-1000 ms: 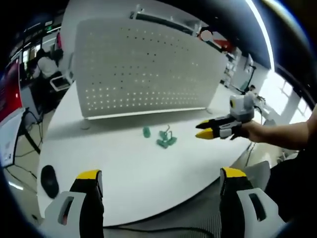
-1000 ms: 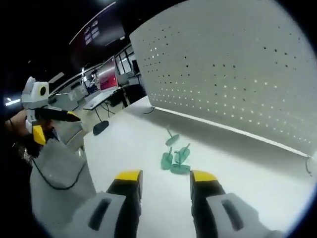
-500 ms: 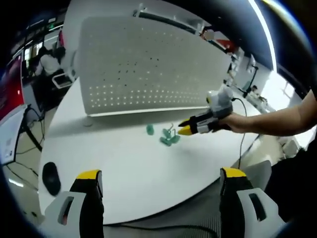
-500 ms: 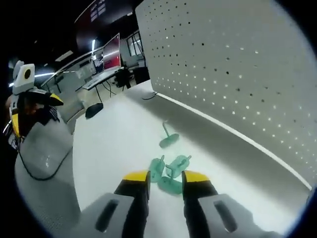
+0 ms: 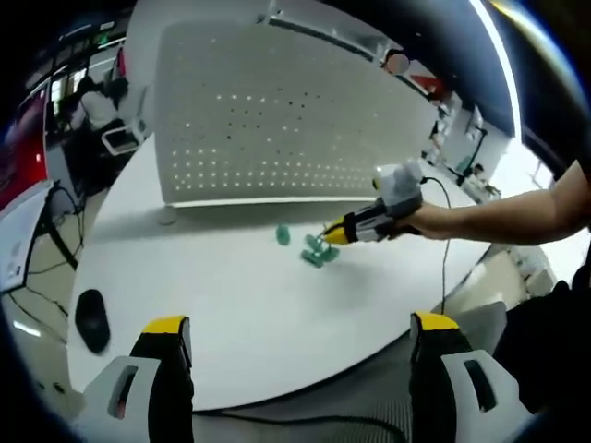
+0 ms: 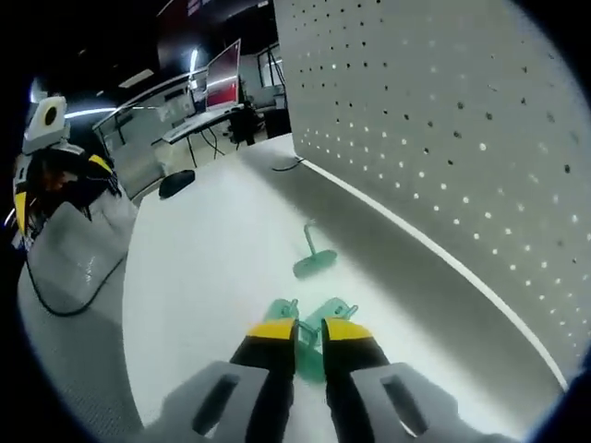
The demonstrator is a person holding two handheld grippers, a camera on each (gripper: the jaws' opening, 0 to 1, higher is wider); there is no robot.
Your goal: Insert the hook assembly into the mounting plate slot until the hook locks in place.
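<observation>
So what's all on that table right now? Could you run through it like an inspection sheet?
Surface: white table, rounded edge.
Job's things: green hooks clustered mid-table; one lone green hook apart; white pegboard standing upright behind them.
Clutter: dark mouse-like object near the table edge.
Grippers: right tool nearly closed at the cluster, grip unclear; left tool open, held back.
Cables: thin cable at the pegboard foot.
Surroundings: office desks, monitors.

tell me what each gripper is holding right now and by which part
The left gripper is open and holds nothing. The right gripper has its jaws nearly closed at the cluster of green hooks on the table; whether it grips one cannot be told.
</observation>
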